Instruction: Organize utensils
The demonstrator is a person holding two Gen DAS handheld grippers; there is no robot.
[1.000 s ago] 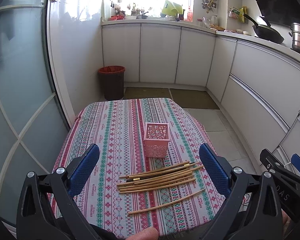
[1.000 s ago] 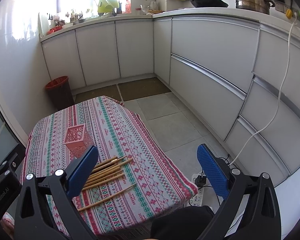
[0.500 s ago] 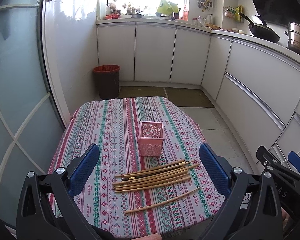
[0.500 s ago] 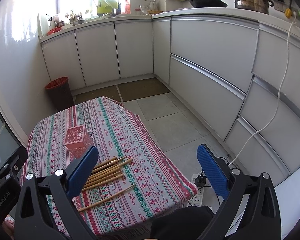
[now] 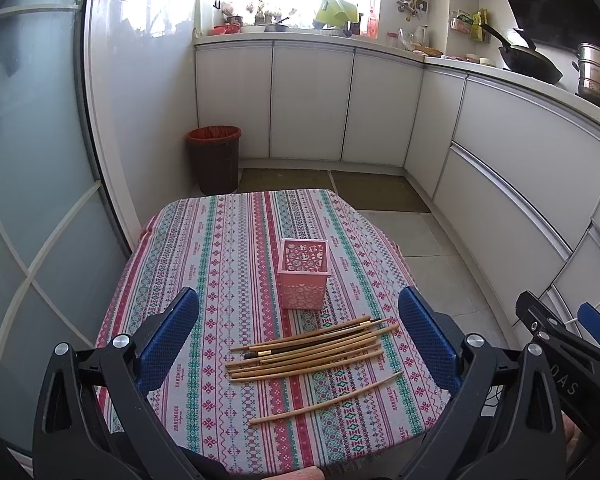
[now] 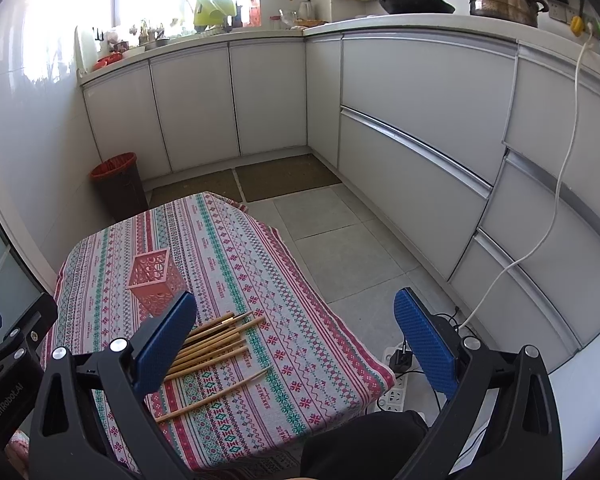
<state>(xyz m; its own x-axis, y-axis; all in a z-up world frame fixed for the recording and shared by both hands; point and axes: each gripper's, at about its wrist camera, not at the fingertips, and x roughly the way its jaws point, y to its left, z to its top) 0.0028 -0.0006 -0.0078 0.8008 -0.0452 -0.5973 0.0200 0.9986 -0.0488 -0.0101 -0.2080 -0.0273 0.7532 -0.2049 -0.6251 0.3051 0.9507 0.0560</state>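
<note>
A pink perforated holder (image 5: 304,273) stands upright and empty on the patterned tablecloth (image 5: 220,264). In front of it lies a bundle of several wooden chopsticks (image 5: 312,350), with one single chopstick (image 5: 326,398) lying apart, nearer to me. My left gripper (image 5: 300,340) is open and empty, held above the table's near edge. My right gripper (image 6: 296,344) is open and empty, to the right of the table. In the right wrist view the holder (image 6: 154,278) and chopsticks (image 6: 216,344) are at lower left, partly hidden by my left finger.
White kitchen cabinets (image 5: 380,108) run along the back and right. A red-rimmed bin (image 5: 214,158) stands on the floor behind the table. A power strip (image 6: 394,390) and cable lie on the floor by the table's right edge. A glass door is at left.
Both grippers have drawn back and risen a little, so the table, holder and chopsticks look smaller and farther. Nothing on the table has moved.
</note>
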